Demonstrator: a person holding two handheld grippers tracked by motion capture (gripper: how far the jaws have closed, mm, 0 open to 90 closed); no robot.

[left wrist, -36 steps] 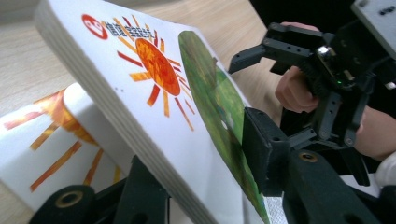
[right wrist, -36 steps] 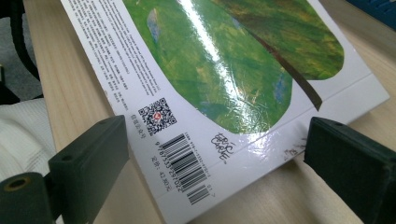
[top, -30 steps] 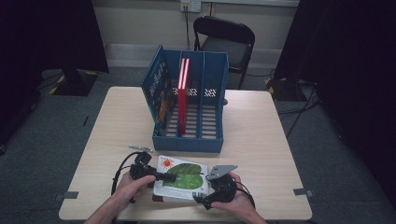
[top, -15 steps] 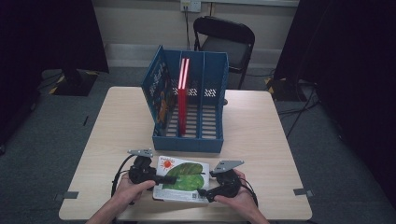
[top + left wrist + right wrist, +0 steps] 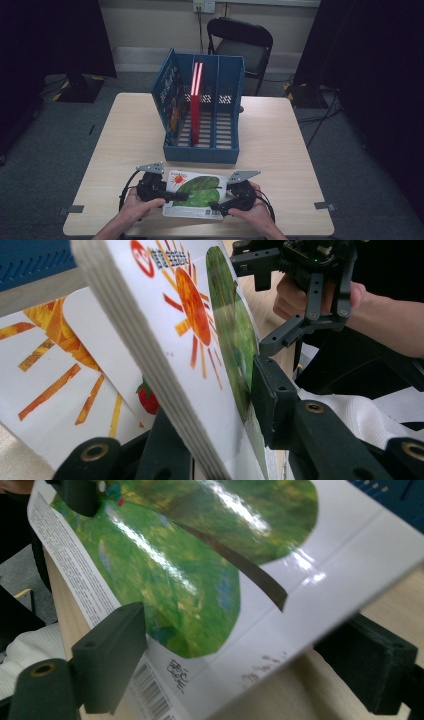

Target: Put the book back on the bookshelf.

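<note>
A picture book (image 5: 196, 191) with a green leaf and an orange sun on its cover lies near the table's front edge. My left gripper (image 5: 179, 196) holds its left edge. In the left gripper view the thick board pages (image 5: 150, 355) pass between the jaws of that gripper (image 5: 220, 410), which have just been closing and now press on them. A page with sun rays and a strawberry (image 5: 147, 400) shows beneath. My right gripper (image 5: 218, 205) is at the book's near right corner. In its own view the cover (image 5: 200, 580) lies slantwise across the wide jaws of the right gripper (image 5: 240, 665), one above, one below.
A blue file rack (image 5: 200, 154) stands mid-table behind the book, with a red book (image 5: 195, 112) upright in one slot. A black folding chair (image 5: 242, 42) is beyond the far edge. Bare wood table (image 5: 290, 155) extends right and left of the rack.
</note>
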